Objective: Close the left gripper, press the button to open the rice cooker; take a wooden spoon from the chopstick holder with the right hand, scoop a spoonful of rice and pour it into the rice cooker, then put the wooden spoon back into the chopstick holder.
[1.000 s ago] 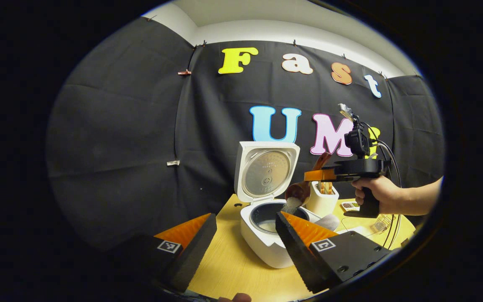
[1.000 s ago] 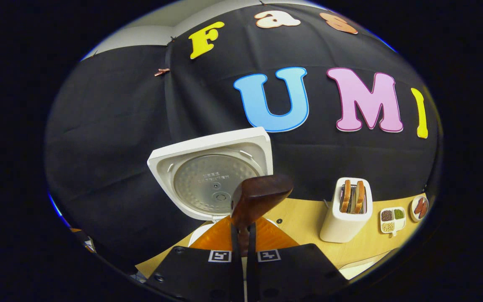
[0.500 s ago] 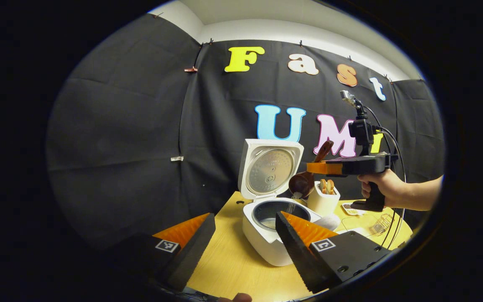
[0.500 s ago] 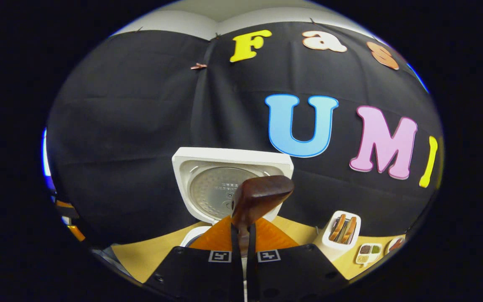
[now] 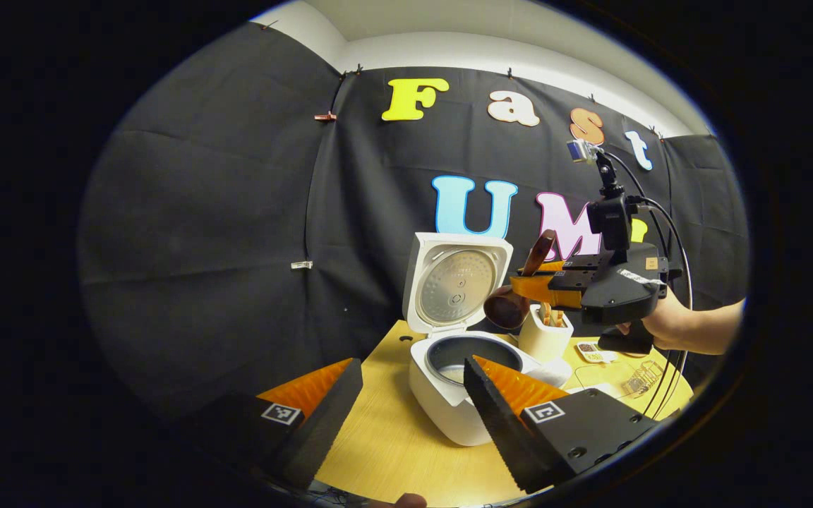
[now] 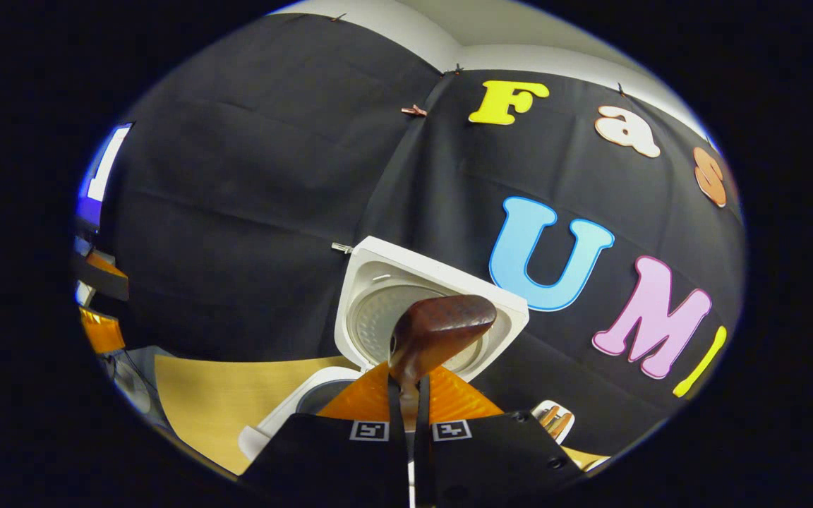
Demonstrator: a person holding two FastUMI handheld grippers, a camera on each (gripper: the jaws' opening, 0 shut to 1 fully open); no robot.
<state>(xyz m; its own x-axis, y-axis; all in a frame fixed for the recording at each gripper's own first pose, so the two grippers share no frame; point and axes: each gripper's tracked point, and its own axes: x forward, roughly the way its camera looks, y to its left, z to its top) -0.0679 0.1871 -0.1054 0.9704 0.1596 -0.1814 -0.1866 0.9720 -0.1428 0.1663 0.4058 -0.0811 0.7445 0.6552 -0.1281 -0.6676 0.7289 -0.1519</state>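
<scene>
The white rice cooker [image 5: 442,402] stands on the wooden table with its lid [image 5: 457,282] raised upright and its dark pot open. My left gripper [image 5: 413,363] hangs open in front of it, holding nothing. Above the pot's right side a hand holds my right gripper [image 5: 537,288], shut on the wooden spoon [image 5: 507,310]; the spoon's bowl hangs down and no rice falls from it. In the right gripper view the right gripper [image 6: 406,384] clamps the handle of the wooden spoon [image 6: 442,328], with the cooker lid [image 6: 378,310] behind it.
A white box with brown slices [image 5: 546,337] stands right of the cooker. Beside it are a small dish of grains [image 5: 590,349] and a wire basket [image 5: 636,381]. Bare table [image 5: 385,444] lies in front of the cooker.
Rice was streaming from the spoon into the pot and the stream has stopped. The right gripper rose a little and turned left, so the spoon's bowl hangs higher.
</scene>
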